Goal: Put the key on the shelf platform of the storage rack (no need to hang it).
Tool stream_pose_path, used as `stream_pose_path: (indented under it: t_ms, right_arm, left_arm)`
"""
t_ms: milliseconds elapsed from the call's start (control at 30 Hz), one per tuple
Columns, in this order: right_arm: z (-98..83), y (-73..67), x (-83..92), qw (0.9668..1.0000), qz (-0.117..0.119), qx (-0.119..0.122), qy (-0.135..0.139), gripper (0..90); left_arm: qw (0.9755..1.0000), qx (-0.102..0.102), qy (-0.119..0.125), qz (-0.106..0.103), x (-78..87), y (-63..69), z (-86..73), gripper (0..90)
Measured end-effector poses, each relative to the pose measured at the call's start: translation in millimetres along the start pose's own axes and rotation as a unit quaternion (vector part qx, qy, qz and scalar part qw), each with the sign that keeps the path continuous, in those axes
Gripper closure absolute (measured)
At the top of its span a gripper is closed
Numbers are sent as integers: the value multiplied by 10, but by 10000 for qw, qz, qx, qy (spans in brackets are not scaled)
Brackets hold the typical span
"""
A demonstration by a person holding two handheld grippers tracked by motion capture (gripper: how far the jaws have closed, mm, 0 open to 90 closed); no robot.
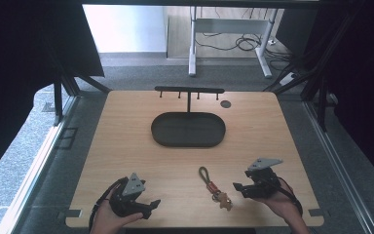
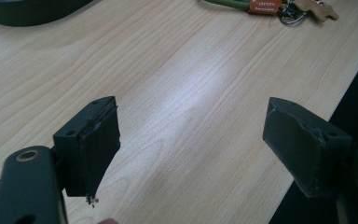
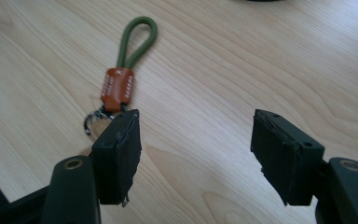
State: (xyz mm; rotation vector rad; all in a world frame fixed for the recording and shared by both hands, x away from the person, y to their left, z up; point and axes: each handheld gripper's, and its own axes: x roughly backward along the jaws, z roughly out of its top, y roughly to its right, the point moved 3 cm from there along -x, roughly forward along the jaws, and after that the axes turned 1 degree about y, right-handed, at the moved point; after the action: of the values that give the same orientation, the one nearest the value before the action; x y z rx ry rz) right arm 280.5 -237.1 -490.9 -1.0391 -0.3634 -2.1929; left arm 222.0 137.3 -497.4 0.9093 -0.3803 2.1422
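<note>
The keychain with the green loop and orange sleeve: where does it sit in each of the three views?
High view: the keychain lies at lower centre on the table, between the two hand-held grippers, nearer the right one.
Left gripper view: top edge, right of centre, far beyond the open jaws.
Right gripper view: upper left, its ring end behind the left jaw.
Shared landmark: the dark oval tray, seen top left in the left gripper view.

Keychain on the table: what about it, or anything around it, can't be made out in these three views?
- Keychain: in the right gripper view a black jaw hides its clasp end and charm.
- Keychain's orange tag: the left gripper view's top edge cuts it off, and its print is too small to read.
- Small dark disc beside the rack: too small in the high view to identify.
</note>
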Motion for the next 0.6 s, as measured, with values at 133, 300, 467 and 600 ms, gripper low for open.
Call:
stream_pose_path:
  t_ms: [133, 300, 467, 600]
  right_arm:
    - [77, -58, -37, 9999, 54, 80, -57, 347]
    - [140, -135, -110, 9996, 111, 199, -157, 348]
    - [180, -198, -194, 9990, 183, 318, -249, 352]
    - [207, -235, -277, 9984, 240, 375, -340, 358]
  left_arm:
    - [10000, -1, -8, -15, -7, 2, 3, 193]
    - [10000, -7, -28, -45, -22, -9, -2, 193]
    - [10000, 24, -28, -66, -35, -24, -3, 193]
    - [9999, 18, -60, -121, -69, -26, -1, 193]
